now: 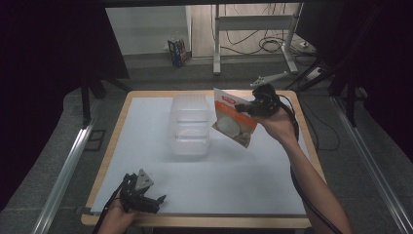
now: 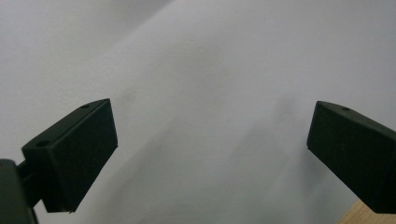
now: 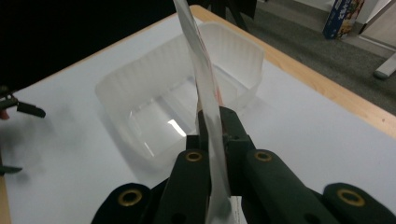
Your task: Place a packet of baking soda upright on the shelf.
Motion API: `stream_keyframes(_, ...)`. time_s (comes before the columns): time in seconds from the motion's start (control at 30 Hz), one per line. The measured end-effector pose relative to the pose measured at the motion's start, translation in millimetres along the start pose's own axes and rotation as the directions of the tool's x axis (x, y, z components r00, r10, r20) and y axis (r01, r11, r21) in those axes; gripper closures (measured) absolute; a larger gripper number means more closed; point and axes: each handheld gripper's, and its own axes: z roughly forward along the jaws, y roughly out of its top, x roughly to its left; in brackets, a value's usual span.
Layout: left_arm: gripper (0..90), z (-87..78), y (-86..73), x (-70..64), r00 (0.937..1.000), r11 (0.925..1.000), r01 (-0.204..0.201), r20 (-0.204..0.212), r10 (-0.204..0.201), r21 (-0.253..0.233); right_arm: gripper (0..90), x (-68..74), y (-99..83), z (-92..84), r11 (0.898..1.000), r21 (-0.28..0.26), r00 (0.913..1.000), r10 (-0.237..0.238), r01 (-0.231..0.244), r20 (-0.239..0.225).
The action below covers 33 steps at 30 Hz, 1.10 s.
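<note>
Pouch (image 1: pixel 234 122) clamped edge-on in right gripper (image 1: pixel 253 106), centre-right of high view | clear tub (image 1: pixel 190 127) just left (open top) | left gripper (image 1: pixel 153 200) released, lower left

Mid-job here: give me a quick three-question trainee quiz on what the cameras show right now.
1. True or false: the right tongs are clamped on the pouch.
2. Where is the pouch relative to the clear plastic tub? A) lying inside it B) held in the air beside it C) flat on the table
3. What state are the left tongs in?

Key: 1 true. 2 B. 3 open, nothing between the jaws, over the white table surface.
</note>
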Motion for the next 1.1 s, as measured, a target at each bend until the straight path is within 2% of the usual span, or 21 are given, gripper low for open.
stream_keyframes(0.1,1.8,-0.1,-0.2,0.8,1.0,1.0,0.003,0.007,-0.003,-0.001,88.7,-1.9,12.1,7.1,1.0,-0.012,1.0,0.003,-0.003,-0.001)
stream_keyframes(0.37,1.7,-0.4,-0.5,1.4,0.9999,0.9999,0.008,0.012,-0.008,-0.006,88.7,-2.9,28.9,23.5,1.0,-0.011,1.0,0.001,-0.001,0.0)
stream_keyframes(0.63,1.4,-0.4,-0.6,1.9,0.9998,0.9998,0.017,0.014,-0.017,-0.009,88.7,-0.8,40.1,36.3,1.0,-0.03,0.9999,0.0,0.0,-0.012)
stream_keyframes(1.1,0.9,-1.1,-1.1,3.1,0.9996,0.9996,0.023,0.015,-0.023,-0.014,88.7,0.4,61.1,73.7,1.0,-0.02,0.9992,-0.015,0.014,-0.037)
